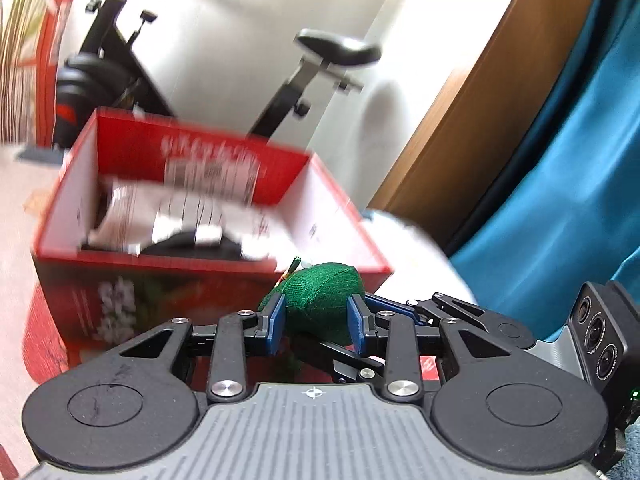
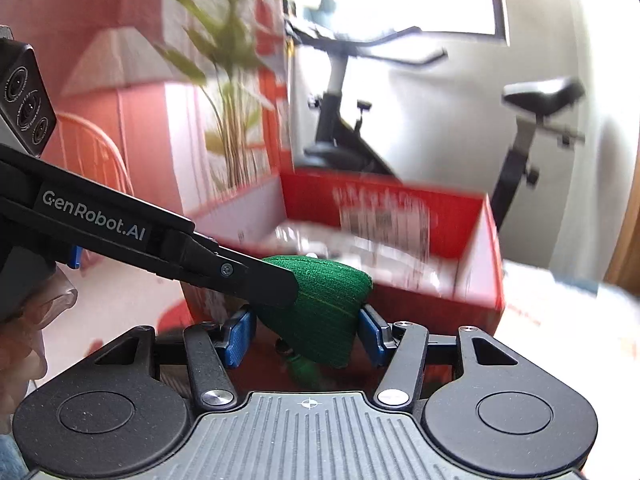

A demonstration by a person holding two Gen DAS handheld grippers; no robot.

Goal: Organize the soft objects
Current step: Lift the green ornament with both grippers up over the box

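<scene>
Left wrist view: a green knitted soft toy (image 1: 324, 300) is seen clamped between the blue pads of the left gripper (image 1: 318, 322), held just in front of an open red cardboard box (image 1: 208, 268) on the floor. The right gripper (image 1: 404, 312) is glimpsed reaching in from the right side. In the right wrist view, the same green toy (image 2: 320, 312) is shown pinched between the pads of the right gripper (image 2: 308, 332) as well, while a black finger of the left gripper (image 2: 256, 280) is laid across its top. The toy is thus gripped by both claws at once, near the box's front wall (image 2: 400, 300) and not yet over its opening.

The carrying step is judged to be in hand; next, the toy needs to be lifted clear of the rim, brought over the opening and released by both claws.

White packets already lying inside the box (image 1: 168, 216) are shown more fully from the left; a potted plant (image 2: 224, 92) and a gloved hand (image 2: 36, 312) are shown only from the right. An exercise bike (image 1: 280, 80) is caught behind in both.
</scene>
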